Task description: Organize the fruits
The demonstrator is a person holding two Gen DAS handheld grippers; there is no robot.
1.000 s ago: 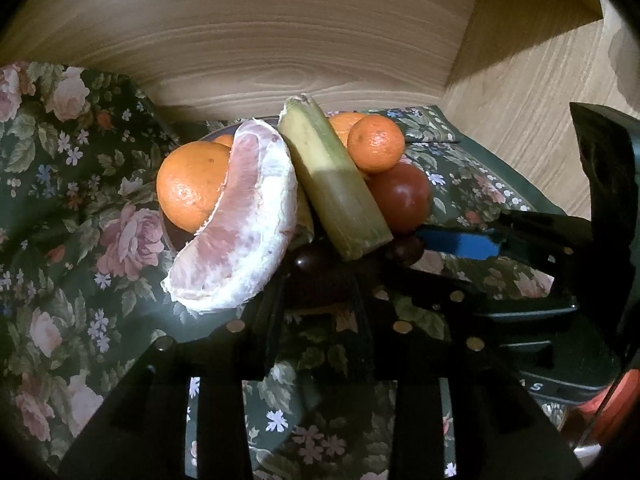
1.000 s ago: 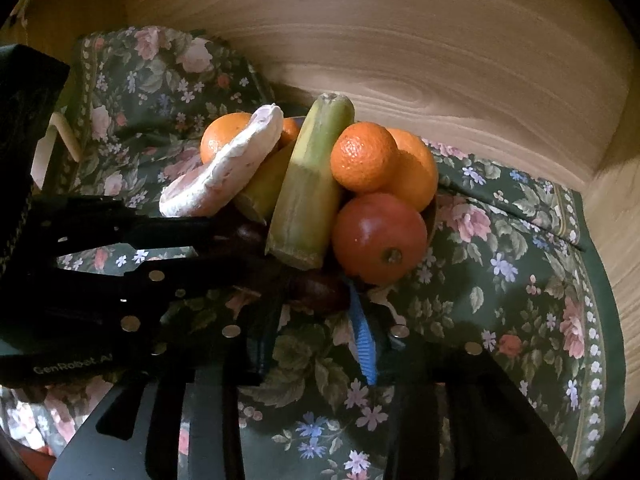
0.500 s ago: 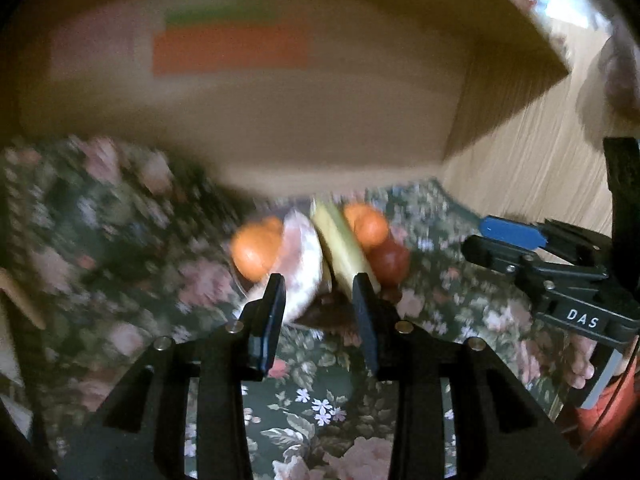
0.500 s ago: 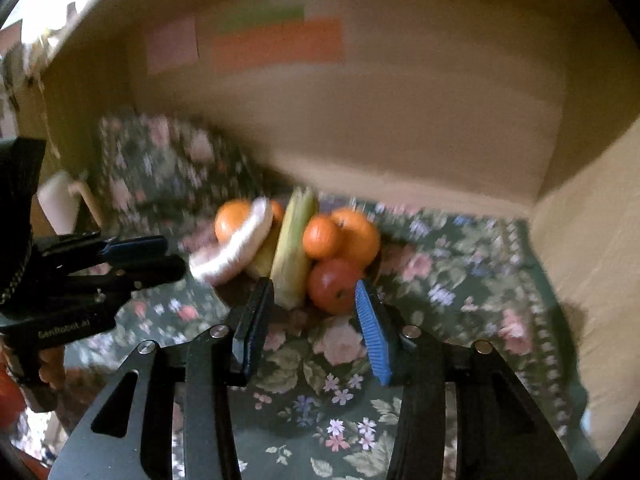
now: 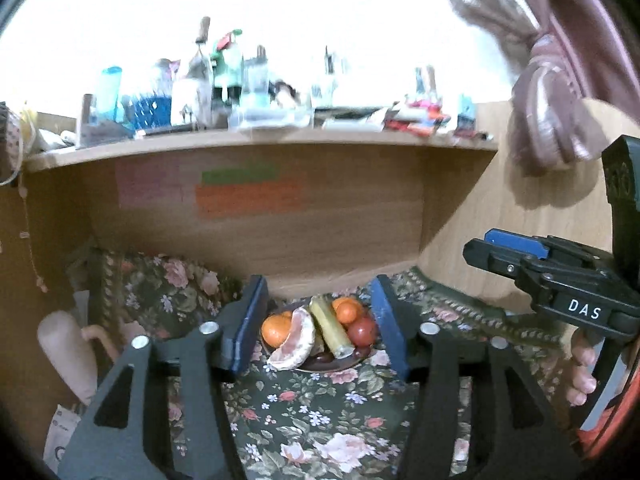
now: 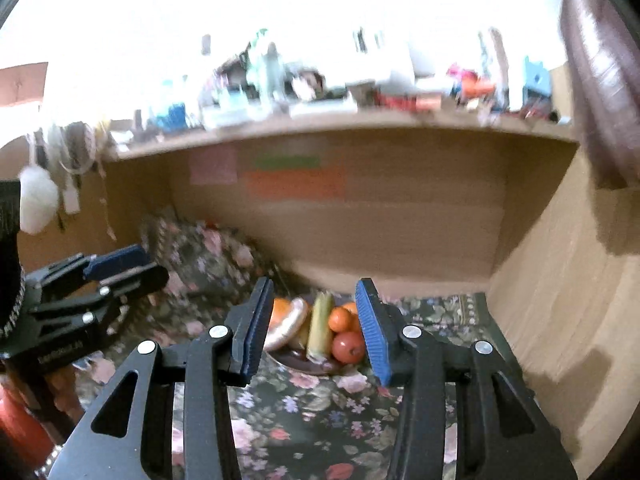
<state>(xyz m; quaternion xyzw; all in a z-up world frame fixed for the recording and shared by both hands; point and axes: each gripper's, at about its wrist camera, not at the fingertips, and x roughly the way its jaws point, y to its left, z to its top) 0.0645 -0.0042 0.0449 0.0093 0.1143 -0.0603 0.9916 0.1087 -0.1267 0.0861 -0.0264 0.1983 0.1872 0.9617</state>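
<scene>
Since 1 s ago both cameras have been pulled well back: the fruit pile, then filling each view w/ the fingers right at the plate, is now seen small and far off between the fingertips, and the shelf above w/ its clutter has come into view.

Left to right: the left hand-held gripper [image 5: 316, 322] is held wide open w/ nothing between its blue pads; same for the right hand-held gripper [image 6: 314, 322], jaws spread, empty. Each is seen side-on in the other's view, well apart from the fruit.

The fruit is heaped on a dark plate [image 5: 320, 366] standing on a flowered cloth [image 5: 304, 420] in a wooden alcove under the shelf [image 5: 256, 140]. On the plate, from the left: an orange [image 5: 275, 330], a peeled pomelo wedge [image 5: 294, 340] leaning against it, a long yellow-green stalk [image 5: 330, 330] (sugarcane or banana, cannot be told), a mandarin [image 5: 347, 309] at the back, a red tomato-like fruit [image 5: 362, 331] at the right front. Small dark fruits are glimpsed at the plate's front edge.

Handling, as judged: the pomelo wedge is prob. soft and easily torn, so best taken across its thick middle, lightly. The orange and mandarin are firm but round, so a grip across the widest part is called for. The red fruit is smooth and likely bruised by a hard squeeze. The stalk is stiff; mid-length is the balanced spot. The pile looks tidy, so the task is prob. near done.
</scene>
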